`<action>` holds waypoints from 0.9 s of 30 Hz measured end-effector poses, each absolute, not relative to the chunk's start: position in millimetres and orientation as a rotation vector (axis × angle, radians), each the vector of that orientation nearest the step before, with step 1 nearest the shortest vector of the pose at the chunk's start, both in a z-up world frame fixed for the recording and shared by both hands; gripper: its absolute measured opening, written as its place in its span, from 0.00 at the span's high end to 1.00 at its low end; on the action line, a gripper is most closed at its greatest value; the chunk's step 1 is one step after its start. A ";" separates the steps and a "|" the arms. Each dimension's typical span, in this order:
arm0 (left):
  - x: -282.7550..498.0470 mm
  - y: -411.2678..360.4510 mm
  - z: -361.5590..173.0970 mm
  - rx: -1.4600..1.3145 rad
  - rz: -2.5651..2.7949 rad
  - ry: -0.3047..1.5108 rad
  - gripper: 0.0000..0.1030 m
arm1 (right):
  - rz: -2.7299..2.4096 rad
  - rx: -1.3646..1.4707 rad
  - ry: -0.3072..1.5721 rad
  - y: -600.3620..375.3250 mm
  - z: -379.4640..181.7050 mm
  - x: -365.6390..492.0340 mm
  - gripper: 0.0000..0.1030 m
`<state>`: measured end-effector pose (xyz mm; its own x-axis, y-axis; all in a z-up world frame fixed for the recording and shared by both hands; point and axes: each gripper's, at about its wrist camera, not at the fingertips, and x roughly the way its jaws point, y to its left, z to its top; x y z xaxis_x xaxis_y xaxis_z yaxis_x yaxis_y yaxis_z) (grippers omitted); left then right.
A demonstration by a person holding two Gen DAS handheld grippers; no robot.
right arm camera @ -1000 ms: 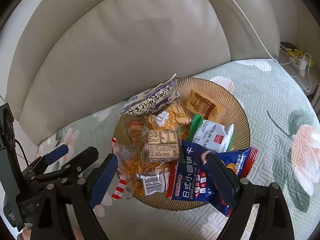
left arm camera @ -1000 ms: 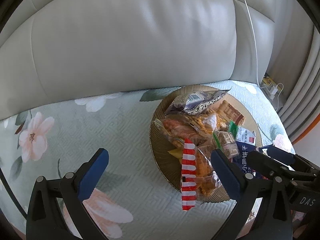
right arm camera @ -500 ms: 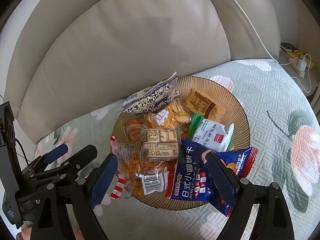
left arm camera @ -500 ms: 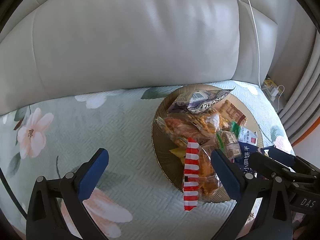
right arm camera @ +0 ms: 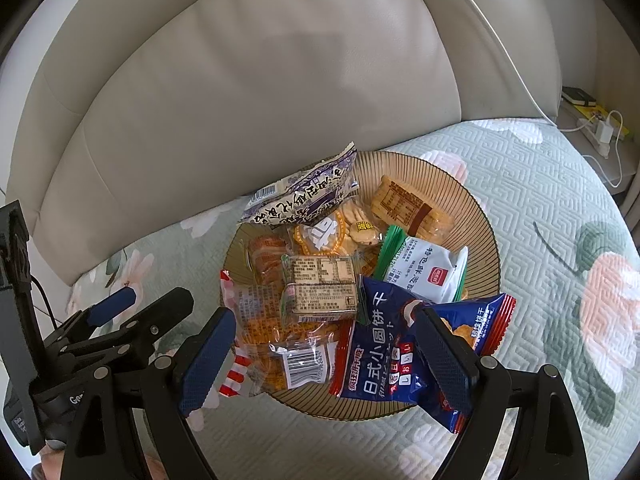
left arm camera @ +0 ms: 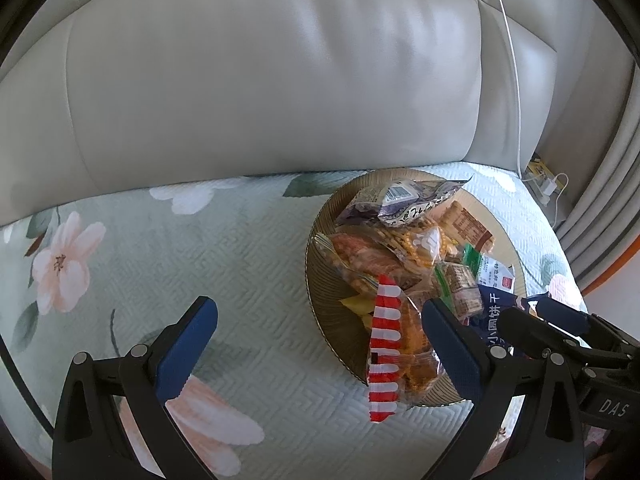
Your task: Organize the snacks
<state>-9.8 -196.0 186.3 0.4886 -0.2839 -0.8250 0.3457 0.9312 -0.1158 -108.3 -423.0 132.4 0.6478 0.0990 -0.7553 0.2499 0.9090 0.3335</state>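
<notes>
— Where are the snacks sitting?

— Piled in the ribbed dish (right arm camera: 486, 216) on the quilted cushion (left arm camera: 248, 256). The left gripper (left arm camera: 320, 344) is hovering wide and empty; the right gripper (right arm camera: 324, 354) too, straddling the blue packet (right arm camera: 380, 360).

— How is that packet handling?

— Probably light, crinkly, slippery — I'd be pinching its crimped end. Its long axis is running toward the camera, overhanging the rim.

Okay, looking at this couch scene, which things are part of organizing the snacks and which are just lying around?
Part of the job:
- ribbed plate
- blue biscuit packet
- white packet
- purple packet
- red-striped packet

Just lying about:
- power strip
- white cable
- floral seat cover
</notes>
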 end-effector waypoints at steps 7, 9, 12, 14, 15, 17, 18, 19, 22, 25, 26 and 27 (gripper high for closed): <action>-10.1 -197.3 185.5 0.055 -0.400 0.992 0.01 | -0.091 0.432 0.872 -422.3 131.8 -108.0 0.13; -10.3 -197.7 185.2 0.057 -0.398 0.993 0.01 | -0.096 0.430 0.874 -422.7 131.2 -107.6 0.13; -10.3 -197.9 185.3 0.056 -0.398 0.994 0.01 | -0.115 0.434 0.883 -424.5 129.6 -107.9 0.13; -10.4 -197.9 185.6 0.055 -0.397 0.993 0.01 | -0.128 0.439 0.890 -426.4 127.8 -108.0 0.13; -10.3 -197.8 185.6 0.055 -0.397 0.992 0.01 | -0.128 0.438 0.891 -426.4 127.5 -107.9 0.13; -10.3 -197.4 185.3 0.054 -0.397 0.992 0.01 | -0.132 0.432 0.892 -426.2 127.5 -108.3 0.13; -10.3 -197.2 185.3 0.054 -0.398 0.991 0.01 | -0.131 0.431 0.893 -425.7 127.4 -107.7 0.13; -10.4 -197.3 185.3 0.054 -0.399 0.991 0.01 | -0.131 0.430 0.894 -425.4 127.4 -107.1 0.13; -10.4 -197.6 185.4 0.057 -0.396 0.990 0.01 | -0.131 0.431 0.894 -426.8 127.5 -107.9 0.13; -10.1 -196.9 185.0 0.056 -0.397 0.989 0.01 | -0.130 0.430 0.894 -426.7 127.0 -107.5 0.13; -10.1 -197.2 185.2 0.056 -0.398 0.990 0.01 | -0.130 0.429 0.894 -427.0 127.0 -107.7 0.13; -10.1 -197.1 185.0 0.056 -0.399 0.991 0.01 | -0.129 0.429 0.894 -426.8 126.9 -107.3 0.13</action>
<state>-10.1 -197.1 185.0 0.4815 -0.3018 -0.8229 0.3524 0.9263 -0.1335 -107.3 -426.8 126.9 0.6247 0.0677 -0.7779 0.2848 0.9078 0.3077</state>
